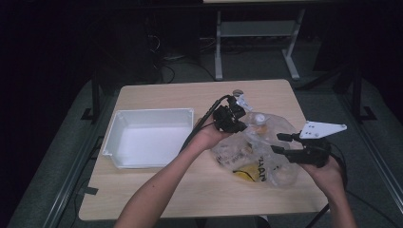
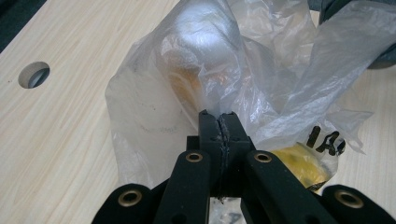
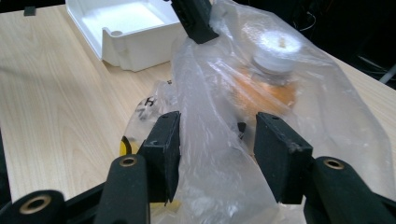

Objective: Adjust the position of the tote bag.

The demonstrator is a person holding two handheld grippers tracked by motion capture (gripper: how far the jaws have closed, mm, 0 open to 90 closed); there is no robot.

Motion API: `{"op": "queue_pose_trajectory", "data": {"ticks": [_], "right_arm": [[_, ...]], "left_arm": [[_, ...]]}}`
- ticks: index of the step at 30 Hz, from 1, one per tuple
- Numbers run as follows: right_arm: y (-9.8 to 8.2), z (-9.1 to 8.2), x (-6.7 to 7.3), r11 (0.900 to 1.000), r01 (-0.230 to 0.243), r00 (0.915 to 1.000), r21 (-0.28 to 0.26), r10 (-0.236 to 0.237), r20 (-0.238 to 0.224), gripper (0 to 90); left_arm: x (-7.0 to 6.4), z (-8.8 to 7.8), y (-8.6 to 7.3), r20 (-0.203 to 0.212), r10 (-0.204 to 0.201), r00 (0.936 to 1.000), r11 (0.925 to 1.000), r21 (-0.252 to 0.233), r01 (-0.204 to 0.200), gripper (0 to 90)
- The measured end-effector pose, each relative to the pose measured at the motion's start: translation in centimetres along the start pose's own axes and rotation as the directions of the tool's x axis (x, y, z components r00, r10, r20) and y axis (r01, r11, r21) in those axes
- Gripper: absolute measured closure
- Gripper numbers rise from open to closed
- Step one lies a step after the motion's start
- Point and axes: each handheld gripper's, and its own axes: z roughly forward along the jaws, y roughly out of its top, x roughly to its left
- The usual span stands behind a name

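Note:
A clear plastic bag lies on the right half of the wooden table. Inside it are a bottle with a white cap and orange contents, and something yellow. My left gripper is shut on a fold of the bag at its upper left edge, and the film is pinched between the jaws. On the bag's right side my right gripper stands open, jaws wide apart, with a loose fold of the bag between them. The left gripper also shows at the top of the right gripper view.
An empty white tray sits on the table's left half, close to the bag. A round hole is cut in the tabletop near the far edge. Desk legs and cables stand on the dark floor behind.

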Motion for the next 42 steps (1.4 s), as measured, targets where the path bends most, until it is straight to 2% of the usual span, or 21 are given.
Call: {"op": "queue_pose_trajectory", "data": {"ticks": [9,18,24,26,33,42], "right_arm": [[0.2,-0.2,-0.5,1.0,-0.006,1.0,0.005,0.006,0.004,48.5],[0.6,-0.6,-1.1,1.0,-0.009,0.9999,0.016,0.009,-0.006,47.4],[0.6,-1.1,-1.5,1.0,-0.026,0.9992,0.013,0.026,-0.029,45.4],[0.6,-1.3,-1.7,0.999,-0.031,0.9989,0.014,0.031,-0.034,43.8],[0.4,-2.2,-2.1,0.999,-0.046,0.998,0.016,0.046,-0.043,42.3],[0.7,-3.3,-2.9,0.998,-0.041,0.999,0.041,0.042,-0.013,40.0]], "left_arm": [[0.6,-0.4,-0.6,-0.003,-0.006,1.0,1.0,0.001,0.006,89.9],[1.3,-1.1,-1.2,-0.03,-0.028,0.9991,0.9996,0.0,0.028,89.9],[1.7,-1.3,-1.8,-0.04,-0.039,0.9984,0.9992,0.003,0.039,89.9],[1.8,-1.3,-1.9,-0.041,-0.054,0.9977,0.9985,-0.001,0.054,89.9],[2.1,-1.2,-2.4,-0.047,-0.055,0.9974,0.9985,0.002,0.055,90.0],[2.4,-1.1,-3.2,-0.055,-0.062,0.9966,0.9979,0.017,0.063,90.0]]}}
